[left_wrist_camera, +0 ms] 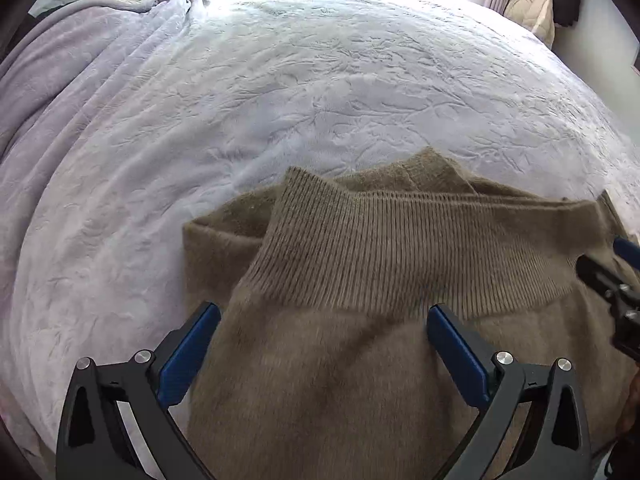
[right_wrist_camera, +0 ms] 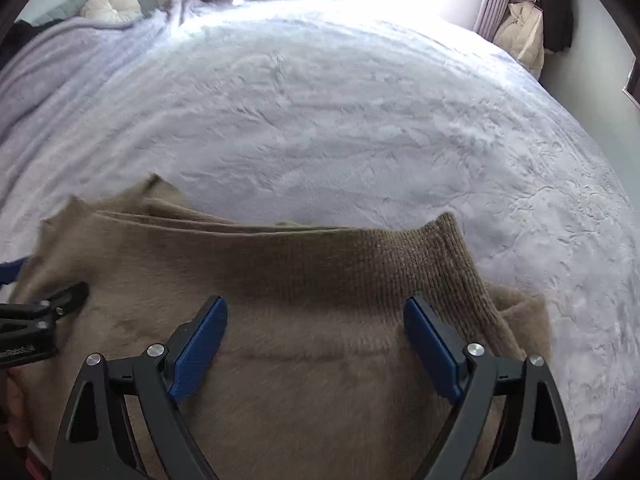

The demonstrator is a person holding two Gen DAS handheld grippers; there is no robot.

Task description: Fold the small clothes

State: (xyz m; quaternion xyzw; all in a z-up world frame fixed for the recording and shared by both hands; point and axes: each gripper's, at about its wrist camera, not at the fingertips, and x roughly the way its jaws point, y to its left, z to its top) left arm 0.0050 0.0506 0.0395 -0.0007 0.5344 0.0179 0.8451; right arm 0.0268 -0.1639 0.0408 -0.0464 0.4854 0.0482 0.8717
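Note:
A brown knit sweater (left_wrist_camera: 360, 272) lies folded on the bed, its ribbed band across the top layer; it also shows in the right wrist view (right_wrist_camera: 320, 280). My left gripper (left_wrist_camera: 323, 320) is open and empty, just above the sweater's left part, fingers spread over the fuzzy cloth below the ribbing. My right gripper (right_wrist_camera: 316, 316) is open and empty over the sweater's right part. Each gripper shows at the edge of the other's view: the right one (left_wrist_camera: 616, 280), the left one (right_wrist_camera: 40, 304).
The bed is covered by a pale lavender blanket (left_wrist_camera: 280, 100) that is bunched at the left. A round cream cushion (right_wrist_camera: 112, 4) lies at the far left. A cream bag (right_wrist_camera: 520, 36) and dark clothing hang at the far right by the curtains.

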